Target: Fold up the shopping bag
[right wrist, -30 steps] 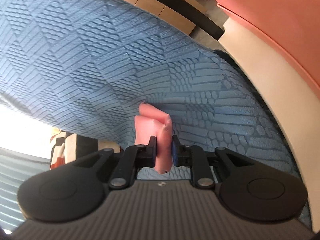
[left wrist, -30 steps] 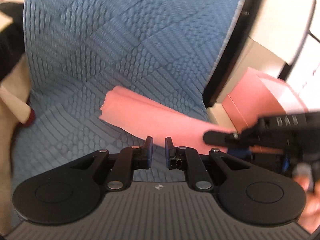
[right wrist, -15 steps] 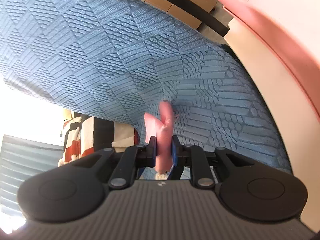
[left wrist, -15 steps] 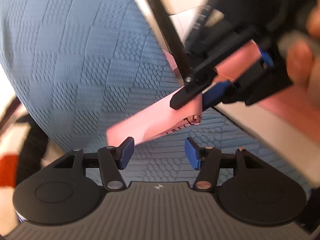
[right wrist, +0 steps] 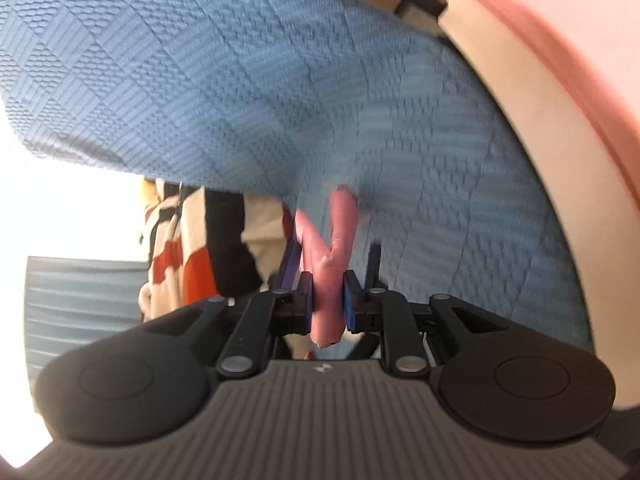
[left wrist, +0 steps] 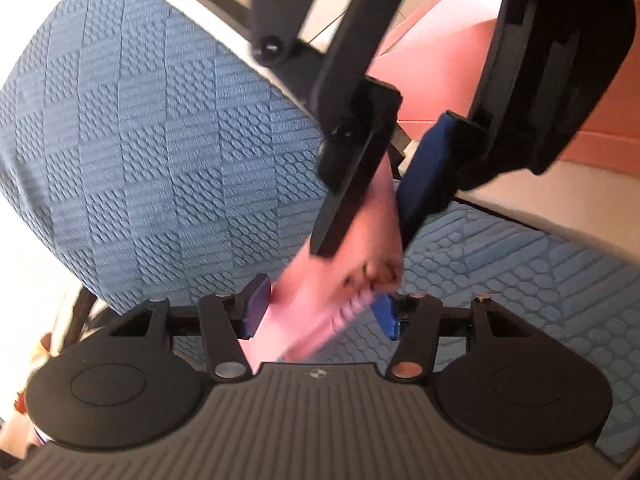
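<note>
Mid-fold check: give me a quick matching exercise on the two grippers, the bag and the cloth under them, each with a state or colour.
Things:
1. left gripper
2. right gripper
3. shopping bag
4. textured cloth

States:
A. blue, spread underneath
B. clamped on the pink bundle
C. pink, folded narrow, hanging from one gripper into the other
D. jaws apart, just opened, bag end between them, not pinched

Pairs: 1-D, 2-B, 3-C, 4-A
</note>
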Tool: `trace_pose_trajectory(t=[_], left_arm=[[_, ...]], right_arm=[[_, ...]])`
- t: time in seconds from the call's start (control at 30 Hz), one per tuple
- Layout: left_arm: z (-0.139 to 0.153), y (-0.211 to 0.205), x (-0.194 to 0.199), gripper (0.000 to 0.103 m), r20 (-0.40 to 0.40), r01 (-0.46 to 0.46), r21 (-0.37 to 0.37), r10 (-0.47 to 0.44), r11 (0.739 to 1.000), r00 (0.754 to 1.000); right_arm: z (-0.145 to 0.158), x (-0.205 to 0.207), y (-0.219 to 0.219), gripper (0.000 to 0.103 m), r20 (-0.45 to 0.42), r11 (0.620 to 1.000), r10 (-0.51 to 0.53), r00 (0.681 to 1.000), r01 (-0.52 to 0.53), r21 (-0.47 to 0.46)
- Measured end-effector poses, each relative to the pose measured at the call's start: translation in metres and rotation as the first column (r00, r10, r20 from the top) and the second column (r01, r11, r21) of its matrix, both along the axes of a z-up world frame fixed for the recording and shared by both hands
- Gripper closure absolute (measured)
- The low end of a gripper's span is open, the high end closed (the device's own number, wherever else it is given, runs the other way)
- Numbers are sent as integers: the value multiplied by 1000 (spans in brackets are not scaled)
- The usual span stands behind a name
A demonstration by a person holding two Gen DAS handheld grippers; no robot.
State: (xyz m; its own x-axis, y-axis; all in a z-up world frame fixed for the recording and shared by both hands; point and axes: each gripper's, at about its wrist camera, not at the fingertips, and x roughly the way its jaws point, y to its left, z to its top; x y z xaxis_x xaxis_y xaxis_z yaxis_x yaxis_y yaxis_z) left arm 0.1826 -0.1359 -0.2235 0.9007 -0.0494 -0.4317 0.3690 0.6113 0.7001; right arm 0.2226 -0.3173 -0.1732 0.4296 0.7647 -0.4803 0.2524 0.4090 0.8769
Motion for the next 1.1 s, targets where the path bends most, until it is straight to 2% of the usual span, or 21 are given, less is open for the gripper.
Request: trace_pose_trajectory(t=[0.03, 0.07, 0.17, 0.3, 0.57, 0.73, 0.87, 0.97, 1.03, 1.1], left_arm=[[-1, 0, 0, 44, 11, 6, 14, -6, 1000, 1000], [-3, 0, 0, 50, 17, 9, 23, -9, 1000, 1000], [-2, 3, 1, 73, 9, 15, 23, -15, 1000, 1000], [5, 9, -1, 83, -20, 27, 2, -27, 1000, 999], [32, 26, -12, 89, -93, -3, -83, -5, 997, 996], [57, 36, -17, 91, -202, -39, -207, -3, 978, 979], [82, 53, -20, 92, -289, -101, -327, 3, 940, 957], [92, 69, -18, 92, -374, -173, -421, 3, 890, 927], [92, 82, -13, 92, -419, -227, -488, 2, 843, 908], [87, 91, -8, 92, -442, -264, -528, 4, 807, 897]], right_arm=[[1, -2, 1, 85, -1, 1000, 10, 1000, -10, 4], [2, -3, 1, 85, -1, 1000, 16, 1000, -16, 5], [2, -3, -1, 85, -7, 1000, 4, 1000, -4, 2], [6, -2, -9, 85, 5, 1000, -20, 1000, 20, 14], [11, 2, -9, 82, 23, 997, -31, 999, 29, 67], [24, 5, -3, 76, 113, 998, -7, 994, 0, 61], [33, 8, 2, 72, 180, 996, 29, 983, -44, 77], [34, 10, 8, 68, 203, 995, 55, 978, -71, 73], [34, 12, 12, 64, 223, 994, 64, 973, -82, 73], [36, 13, 15, 60, 250, 995, 66, 966, -82, 56]])
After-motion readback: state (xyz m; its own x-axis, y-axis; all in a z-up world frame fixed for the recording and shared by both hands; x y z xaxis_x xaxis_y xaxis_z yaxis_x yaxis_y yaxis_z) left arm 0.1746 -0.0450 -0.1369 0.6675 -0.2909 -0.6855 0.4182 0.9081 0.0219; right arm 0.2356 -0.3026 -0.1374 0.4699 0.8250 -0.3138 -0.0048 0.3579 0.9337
